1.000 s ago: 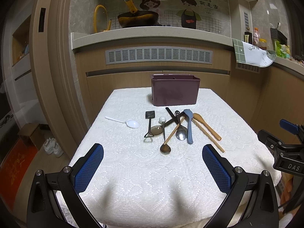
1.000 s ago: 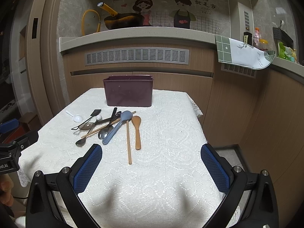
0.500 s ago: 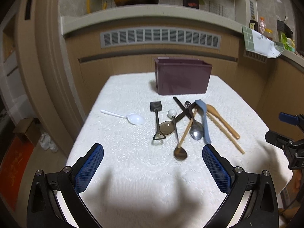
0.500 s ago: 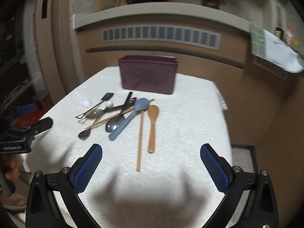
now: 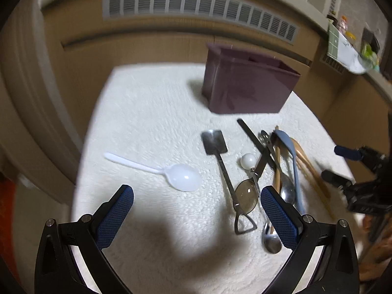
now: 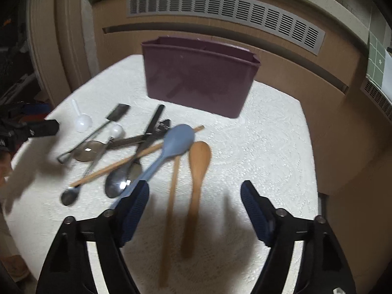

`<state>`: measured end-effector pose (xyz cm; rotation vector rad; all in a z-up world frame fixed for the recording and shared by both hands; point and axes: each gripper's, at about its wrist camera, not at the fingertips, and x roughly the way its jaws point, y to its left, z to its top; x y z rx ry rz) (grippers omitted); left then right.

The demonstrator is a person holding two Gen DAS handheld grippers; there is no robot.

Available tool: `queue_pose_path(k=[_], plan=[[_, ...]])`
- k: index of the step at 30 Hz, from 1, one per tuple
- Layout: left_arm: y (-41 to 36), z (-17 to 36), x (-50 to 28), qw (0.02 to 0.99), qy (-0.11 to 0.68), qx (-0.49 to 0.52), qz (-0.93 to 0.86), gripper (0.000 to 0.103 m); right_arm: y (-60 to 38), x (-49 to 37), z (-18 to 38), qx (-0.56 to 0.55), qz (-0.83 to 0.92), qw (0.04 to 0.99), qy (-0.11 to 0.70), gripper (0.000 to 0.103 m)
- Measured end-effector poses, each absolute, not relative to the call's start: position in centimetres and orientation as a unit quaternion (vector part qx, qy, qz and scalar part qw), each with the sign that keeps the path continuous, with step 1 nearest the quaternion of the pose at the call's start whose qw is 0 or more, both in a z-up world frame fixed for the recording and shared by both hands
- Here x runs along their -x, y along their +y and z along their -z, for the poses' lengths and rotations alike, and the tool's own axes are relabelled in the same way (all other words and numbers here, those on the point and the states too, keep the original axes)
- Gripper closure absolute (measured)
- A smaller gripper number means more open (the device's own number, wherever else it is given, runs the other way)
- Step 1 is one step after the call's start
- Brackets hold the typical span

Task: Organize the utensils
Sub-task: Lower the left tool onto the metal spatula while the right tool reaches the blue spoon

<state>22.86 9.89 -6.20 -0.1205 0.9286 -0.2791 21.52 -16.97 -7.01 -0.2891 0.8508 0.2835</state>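
A heap of utensils lies on the white cloth in front of a maroon holder box (image 5: 247,90) (image 6: 198,78). My left gripper (image 5: 196,193) is open above the cloth. A white plastic spoon (image 5: 182,177) lies just past its fingertips, and a small black spatula (image 5: 215,143) lies nearer its right finger. My right gripper (image 6: 193,189) hovers over the handles of a wooden spoon (image 6: 199,156) and a wooden stick (image 6: 172,186). Its jaws are closing, and the pads touch neither. A blue spoon (image 6: 178,139) (image 5: 289,152) and metal spoons (image 6: 117,183) lie to its left.
The white tablecloth (image 5: 147,112) ends close at the left and near sides, and its right edge (image 6: 306,147) drops to the floor. A wooden cabinet with a grey vent (image 6: 220,12) stands behind the box. Each gripper shows at the side of the other's view.
Both grippers have moved forward over the table and tipped down toward the utensils, which now look much larger. The right jaws have narrowed.
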Motion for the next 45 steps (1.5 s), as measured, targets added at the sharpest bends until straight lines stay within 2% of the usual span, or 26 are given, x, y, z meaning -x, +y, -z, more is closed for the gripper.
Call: queue_pose_path(k=[3, 5, 8, 19, 20, 21, 22, 23, 24, 26, 28, 29, 31, 33, 39, 44, 45], plan=[[10.0, 7.6, -24.5, 0.863, 0.475, 0.085, 0.149, 0.0, -17.8, -22.0, 7.7, 0.152, -0.102, 0.893, 0.412, 0.017], [9.6, 8.1, -25.0, 0.865, 0.475, 0.082, 0.138, 0.0, -18.3, -22.4, 8.1, 0.154, -0.087, 0.89, 0.42, 0.016], [8.4, 8.6, -25.9, 0.863, 0.474, 0.094, 0.15, 0.0, -19.0, -22.9, 8.7, 0.151, -0.083, 0.884, 0.435, 0.007], [3.5, 8.3, -25.9, 0.845, 0.469, 0.105, 0.236, 0.0, -18.1, -23.0, 7.6, 0.141, -0.09, 0.892, 0.419, 0.003], [3.6, 7.7, -25.4, 0.856, 0.457, 0.092, 0.223, 0.0, -17.7, -23.3, 7.3, 0.131, -0.103, 0.893, 0.418, 0.009], [3.7, 7.3, -25.0, 0.866, 0.447, 0.079, 0.208, 0.0, -17.3, -23.7, 7.0, 0.118, -0.113, 0.892, 0.421, 0.025], [4.0, 6.7, -24.5, 0.881, 0.431, 0.061, 0.183, 0.0, -16.8, -24.2, 6.8, 0.106, -0.121, 0.89, 0.426, 0.034], [4.4, 6.4, -24.0, 0.892, 0.418, 0.05, 0.164, 0.0, -16.3, -24.8, 6.7, 0.091, -0.135, 0.886, 0.435, 0.05], [5.1, 5.9, -23.6, 0.903, 0.404, 0.04, 0.139, 0.0, -15.8, -25.6, 6.7, 0.075, -0.149, 0.879, 0.446, 0.053], [6.3, 5.6, -23.1, 0.911, 0.394, 0.04, 0.114, 0.001, -14.9, -27.0, 7.1, 0.041, -0.165, 0.869, 0.465, 0.053], [7.3, 5.5, -23.0, 0.914, 0.391, 0.047, 0.099, 0.002, -14.1, -28.5, 7.8, 0.011, -0.17, 0.858, 0.485, 0.059], [7.7, 5.6, -23.0, 0.914, 0.391, 0.048, 0.094, 0.006, -13.8, -29.3, 8.3, -0.002, -0.169, 0.851, 0.498, 0.065], [7.9, 5.7, -23.2, 0.913, 0.395, 0.05, 0.089, 0.013, -13.6, -30.3, 9.3, -0.016, -0.153, 0.842, 0.517, 0.068], [7.9, 6.1, -23.8, 0.908, 0.406, 0.054, 0.091, 0.016, -13.6, -31.0, 9.8, -0.028, -0.156, 0.838, 0.522, 0.08], [6.0, 6.9, -26.3, 0.886, 0.447, 0.072, 0.102, 0.018, -14.3, -30.0, 7.9, 0.029, -0.16, 0.859, 0.486, 0.08], [3.8, 8.8, -30.3, 0.848, 0.514, 0.083, 0.095, 0.036, -16.9, -30.2, 6.7, 0.044, -0.155, 0.868, 0.471, 0.081], [3.6, 9.2, -31.0, 0.841, 0.526, 0.084, 0.092, 0.037, -17.5, -30.1, 6.6, 0.042, -0.154, 0.869, 0.469, 0.086]])
